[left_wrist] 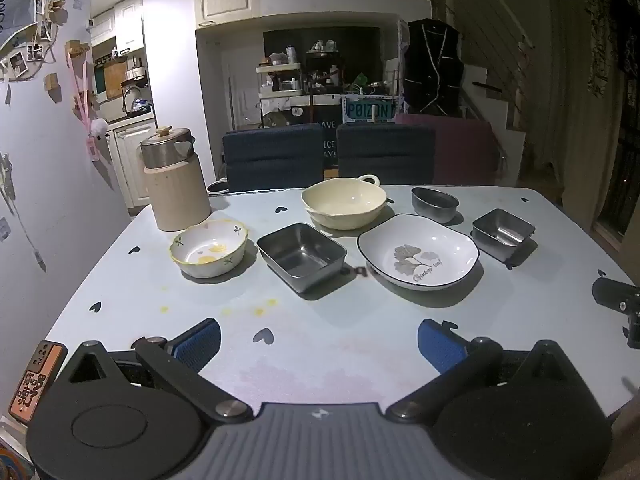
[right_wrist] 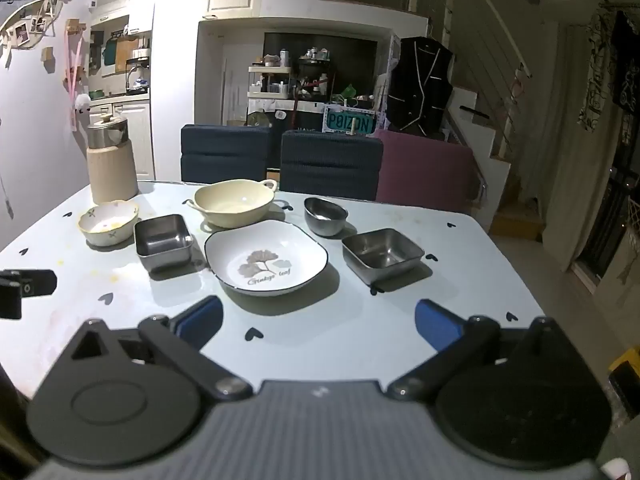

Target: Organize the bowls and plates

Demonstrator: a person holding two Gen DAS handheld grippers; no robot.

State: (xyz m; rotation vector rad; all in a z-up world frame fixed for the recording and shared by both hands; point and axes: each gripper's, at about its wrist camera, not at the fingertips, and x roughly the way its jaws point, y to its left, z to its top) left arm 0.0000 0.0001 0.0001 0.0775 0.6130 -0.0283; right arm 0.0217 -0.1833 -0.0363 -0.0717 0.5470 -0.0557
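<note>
Both my tongs — left gripper (left_wrist: 319, 340), right gripper (right_wrist: 318, 322) — gape empty over the table (left_wrist: 320, 356).
Ahead of them: ginkgo plate (right_wrist: 266, 258), steel trays, bowls — none touched.

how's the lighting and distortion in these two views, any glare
Left wrist view: dim, bluish, table edges bowed by fisheye, dishes like the leaf plate casting soft shadows. Right wrist view: brighter, with ceiling glare at top left and dark corners.

both wrist views low over near table (left_wrist: 120, 300) edge, tilted down, facing kitchen; share dishes.
</note>
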